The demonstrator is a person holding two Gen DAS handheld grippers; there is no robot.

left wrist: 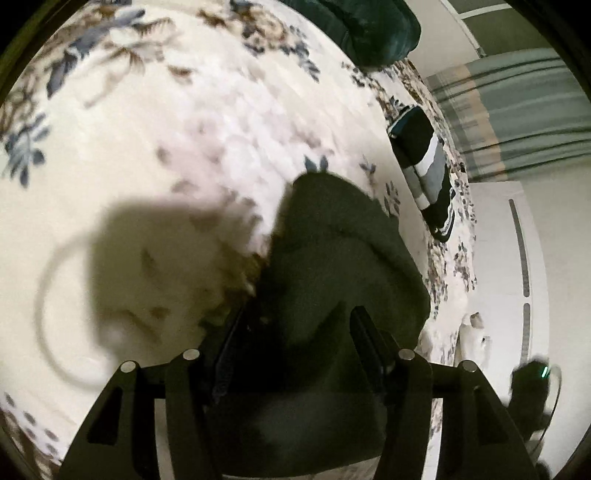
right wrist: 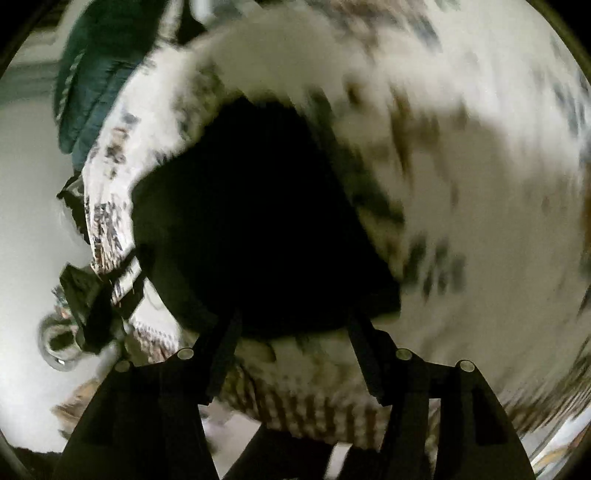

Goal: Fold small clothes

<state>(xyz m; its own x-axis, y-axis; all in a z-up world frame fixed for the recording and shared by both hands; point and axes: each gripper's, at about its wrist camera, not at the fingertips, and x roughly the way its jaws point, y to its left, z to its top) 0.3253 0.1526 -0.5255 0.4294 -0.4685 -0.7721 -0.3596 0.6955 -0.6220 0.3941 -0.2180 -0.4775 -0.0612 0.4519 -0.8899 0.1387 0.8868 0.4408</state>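
The dark garment (left wrist: pixel 332 258) lies on the flower-patterned bedcover (left wrist: pixel 147 147), and it reaches back between the fingers of the left gripper (left wrist: pixel 295 325). Its fingers stand apart, with cloth filling the gap, so I cannot tell if they really pinch it or only stand around it. In the right wrist view, the right gripper (right wrist: pixel 291 325) hangs just at the near edge of the same dark garment (right wrist: pixel 251 221). Its fingers are also apart, and the picture is blurred, so a firm hold is not visible there.

I judge that the step in hand is to take two corners of the near edge and carry them over for a fold. To do this well, each gripper should close on one layer's corner only, not on the bedcover under it. Both should lift at the same height, so that the edge stays straight, and then lay the edge down evenly on the far side.

A folded striped cloth (left wrist: pixel 424 166) lies well apart near the bed's edge, and a dark green pillow (left wrist: pixel 369 26) lies beyond.
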